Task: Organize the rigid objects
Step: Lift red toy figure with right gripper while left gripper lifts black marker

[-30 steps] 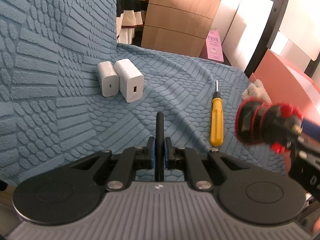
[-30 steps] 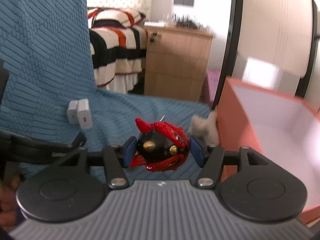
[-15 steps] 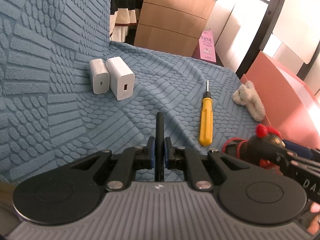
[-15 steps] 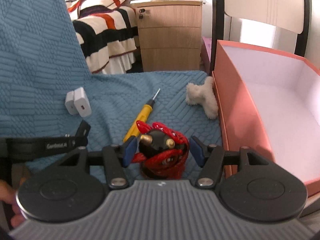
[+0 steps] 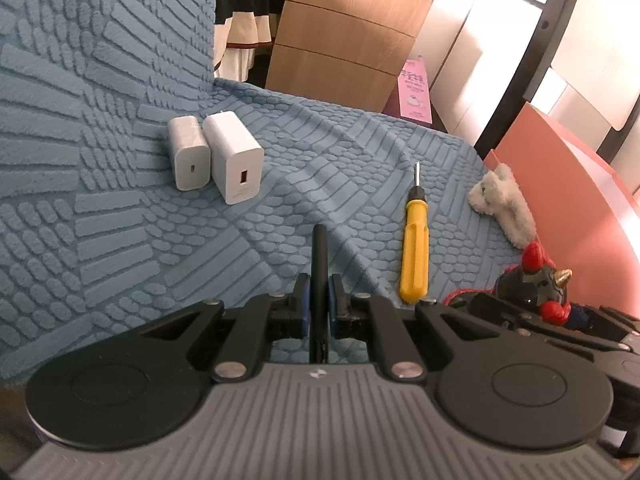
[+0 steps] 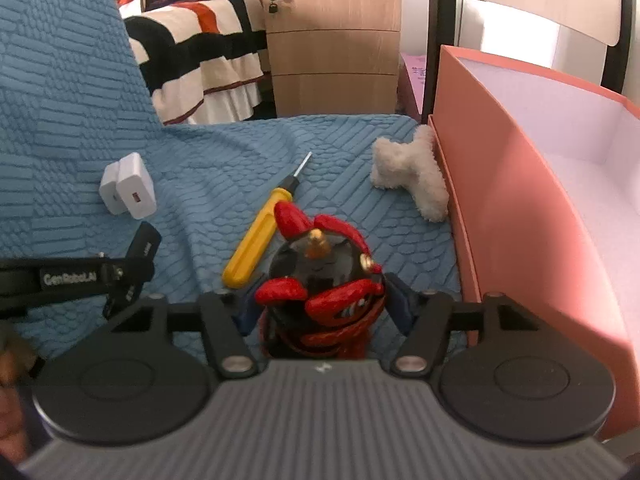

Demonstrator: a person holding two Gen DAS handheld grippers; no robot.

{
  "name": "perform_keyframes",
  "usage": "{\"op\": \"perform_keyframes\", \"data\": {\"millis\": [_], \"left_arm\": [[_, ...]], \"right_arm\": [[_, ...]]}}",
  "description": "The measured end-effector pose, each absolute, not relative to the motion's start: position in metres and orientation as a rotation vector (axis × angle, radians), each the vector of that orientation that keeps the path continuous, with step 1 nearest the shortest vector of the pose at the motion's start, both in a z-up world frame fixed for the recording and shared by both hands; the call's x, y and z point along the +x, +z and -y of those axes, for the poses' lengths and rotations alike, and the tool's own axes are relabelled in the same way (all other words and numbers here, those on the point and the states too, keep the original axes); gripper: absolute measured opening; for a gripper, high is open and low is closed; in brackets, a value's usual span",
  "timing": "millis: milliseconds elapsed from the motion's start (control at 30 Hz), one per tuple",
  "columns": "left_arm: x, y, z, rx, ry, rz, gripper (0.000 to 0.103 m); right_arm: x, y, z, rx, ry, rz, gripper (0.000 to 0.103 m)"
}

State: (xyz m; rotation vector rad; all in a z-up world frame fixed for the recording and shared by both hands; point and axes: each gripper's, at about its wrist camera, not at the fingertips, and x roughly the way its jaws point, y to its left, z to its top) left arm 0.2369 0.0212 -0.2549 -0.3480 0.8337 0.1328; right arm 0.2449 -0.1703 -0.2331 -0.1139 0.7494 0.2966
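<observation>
Between the right claw jaws a red-and-black figurine is seated upright on the blue textured cover, just beside the pink box at the cover's right edge. Contact of the blue pads cannot be told; the jaws have just been opening. One black stick is gripped by the left claw, pointing forward. One yellow screwdriver, two white chargers and one white plush toy are counted.
</observation>
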Motion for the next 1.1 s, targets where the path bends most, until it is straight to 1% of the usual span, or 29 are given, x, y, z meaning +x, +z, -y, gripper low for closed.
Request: {"op": "perform_keyframes", "data": {"millis": [67, 300, 533, 767, 1100], "left_arm": [[0.238, -0.255, -0.021, -0.356, 0.123, -0.833, 0.011], [0.235, -0.248, -0.018, -0.371, 0.098, -0.819, 0.011], [0.23, -0.226, -0.018, -0.428, 0.063, -0.79, 0.011], [0.232, -0.187, -0.007, -0.456, 0.002, -0.743, 0.011], [0.247, -0.122, 0.024, -0.427, -0.084, -0.678, 0.011]], "right_arm": [[0.244, -0.23, 0.171, -0.099, 0.296, -0.73, 0.062], [0.239, -0.226, 0.168, -0.12, 0.274, -0.711, 0.062], [0.229, -0.207, 0.167, -0.126, 0.288, -0.693, 0.062], [0.222, -0.168, 0.174, -0.104, 0.328, -0.661, 0.062], [0.224, -0.094, 0.207, -0.055, 0.327, -0.576, 0.062]]}}
